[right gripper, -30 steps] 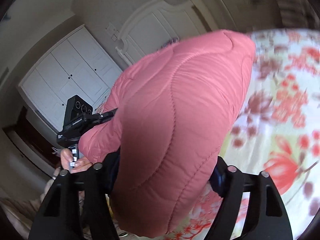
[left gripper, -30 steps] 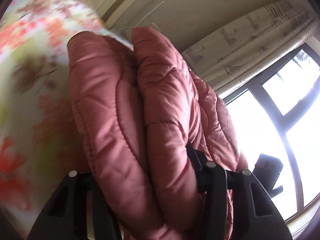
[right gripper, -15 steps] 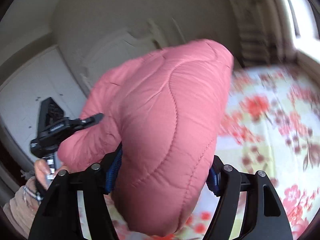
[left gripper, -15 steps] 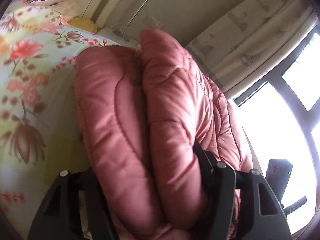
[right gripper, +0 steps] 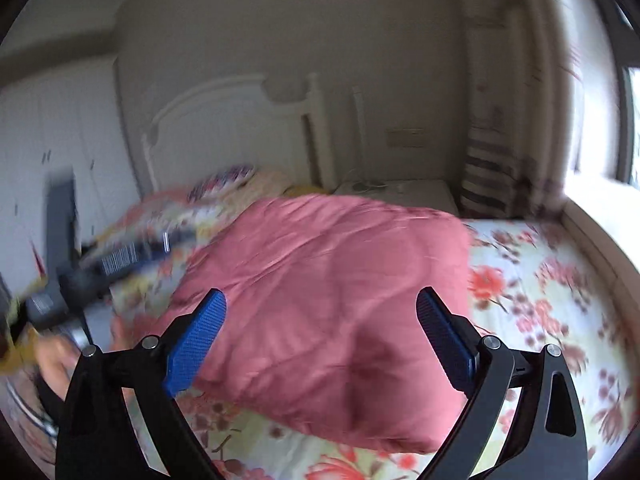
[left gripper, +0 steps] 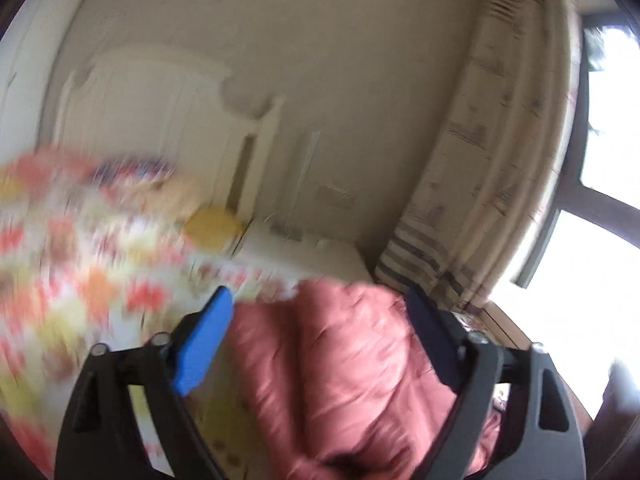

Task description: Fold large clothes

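Note:
The pink quilted jacket (right gripper: 320, 300) lies as a folded bundle on the floral bedspread (right gripper: 540, 300). My right gripper (right gripper: 320, 340) hovers over its near side. Its jaws are opening wide, and both blue pads (right gripper: 196, 344) stand clear of the fabric. In the blurred left wrist view the jacket (left gripper: 340, 380) shows low between the fingers of my left gripper (left gripper: 320, 332). That gripper's jaws are opening too, with a gap at the blue pad (left gripper: 204, 344). The right wrist view catches the left gripper's body (right gripper: 100, 272) blurred at the left, with a hand (right gripper: 52, 360) below it.
A white headboard (right gripper: 224, 120) and pillows (right gripper: 240, 180) stand at the far end of the bed. A white nightstand (right gripper: 400, 192), a striped curtain (right gripper: 488, 160) and a bright window (left gripper: 600, 220) are on the right. White wardrobe doors (right gripper: 48, 140) fill the left.
Both grippers were shut on the bunched jacket held up in the air. They have since opened and drawn back upward, and the jacket now rests folded on the bed.

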`<state>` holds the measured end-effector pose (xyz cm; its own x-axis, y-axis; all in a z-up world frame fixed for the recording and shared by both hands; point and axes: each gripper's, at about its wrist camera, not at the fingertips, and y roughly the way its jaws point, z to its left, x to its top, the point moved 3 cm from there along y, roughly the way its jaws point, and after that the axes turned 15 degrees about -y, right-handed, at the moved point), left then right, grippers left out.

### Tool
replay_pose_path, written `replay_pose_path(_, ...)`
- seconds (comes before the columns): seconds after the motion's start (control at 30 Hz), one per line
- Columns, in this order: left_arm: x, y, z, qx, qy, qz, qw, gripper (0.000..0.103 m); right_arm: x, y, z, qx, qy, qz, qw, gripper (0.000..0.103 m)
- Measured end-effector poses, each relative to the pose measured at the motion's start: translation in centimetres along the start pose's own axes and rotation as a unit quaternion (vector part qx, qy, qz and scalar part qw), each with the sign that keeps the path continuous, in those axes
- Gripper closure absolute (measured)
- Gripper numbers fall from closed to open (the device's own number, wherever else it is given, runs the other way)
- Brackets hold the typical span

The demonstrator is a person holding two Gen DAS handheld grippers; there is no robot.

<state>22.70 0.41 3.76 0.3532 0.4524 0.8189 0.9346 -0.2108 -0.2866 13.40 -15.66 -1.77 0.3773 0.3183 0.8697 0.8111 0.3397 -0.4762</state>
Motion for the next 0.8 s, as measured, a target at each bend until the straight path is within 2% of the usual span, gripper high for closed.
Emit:
replay_pose_path(0.03, 0.8, 0.8, -2.0, 0.008, 0.044, 0.014, 0.9989, 0.005, 0.1, 1.2, 1.5, 0.001, -0.019, 0.011, 1.000, 0.010)
replay_pose_path(0.1, 1.2, 3.2, -4.8, 0.015, 0.106, 0.051, 0.9929, 0.003, -0.2, 3.5, 3.9, 0.006, -0.041, 0.033, 0.999, 0.011)
replay_pose_path(0.17, 0.6, 5.8, -7.3, 0.026, 0.148, 0.086, 0.9848, 0.002, -1.2, 5.6, 6.2, -0.008, -0.073, 0.054, 0.996, 0.013)
replay_pose_path(0.27, -1.4, 10.1, -7.3, 0.053, 0.183, 0.144, 0.9711, 0.002, -2.6, 6.6, 7.6, -0.035, -0.117, 0.072, 0.990, 0.013)
replay_pose_path(0.3, -2.2, 11.9, -6.9, 0.064, 0.180, 0.161, 0.9683, 0.002, -3.6, 8.0, 6.6, -0.038, -0.124, 0.077, 0.989, 0.013)
replay_pose_path(0.37, -4.1, 15.2, -5.3, 0.086, 0.161, 0.193, 0.9640, 0.002, -4.2, 8.1, 6.5, -0.037, -0.129, 0.084, 0.987, 0.013)
replay_pose_path(0.4, -5.8, 17.2, -3.7, 0.115, 0.152, 0.215, 0.9579, 0.002, -4.6, 8.6, 5.7, -0.034, -0.126, 0.085, 0.988, 0.012)
replay_pose_path(0.43, -6.9, 18.2, -2.3, 0.126, 0.145, 0.226, 0.9549, 0.002, -4.7, 8.6, 5.6, -0.031, -0.123, 0.085, 0.988, 0.012)
replay_pose_path(0.5, -7.8, 19.2, 1.1, 0.109, 0.077, 0.248, 0.9597, 0.002, -4.8, 8.8, 5.7, -0.030, -0.124, 0.086, 0.988, 0.012)
replay_pose_path(0.57, -7.7, 20.0, 2.7, 0.087, 0.020, 0.275, 0.9573, 0.002, -5.1, 9.2, 6.2, -0.033, -0.141, 0.098, 0.985, 0.012)
replay_pose_path(0.67, -7.4, 19.6, 3.3, 0.082, 0.032, 0.279, 0.9563, 0.002, -5.0, 8.7, 5.7, -0.027, -0.134, 0.098, 0.986, 0.012)
replay_pose_path(0.8, -7.1, 18.8, 3.2, 0.084, 0.021, 0.273, 0.9581, 0.002, -4.8, 8.7, 5.7, -0.025, -0.126, 0.097, 0.987, 0.012)
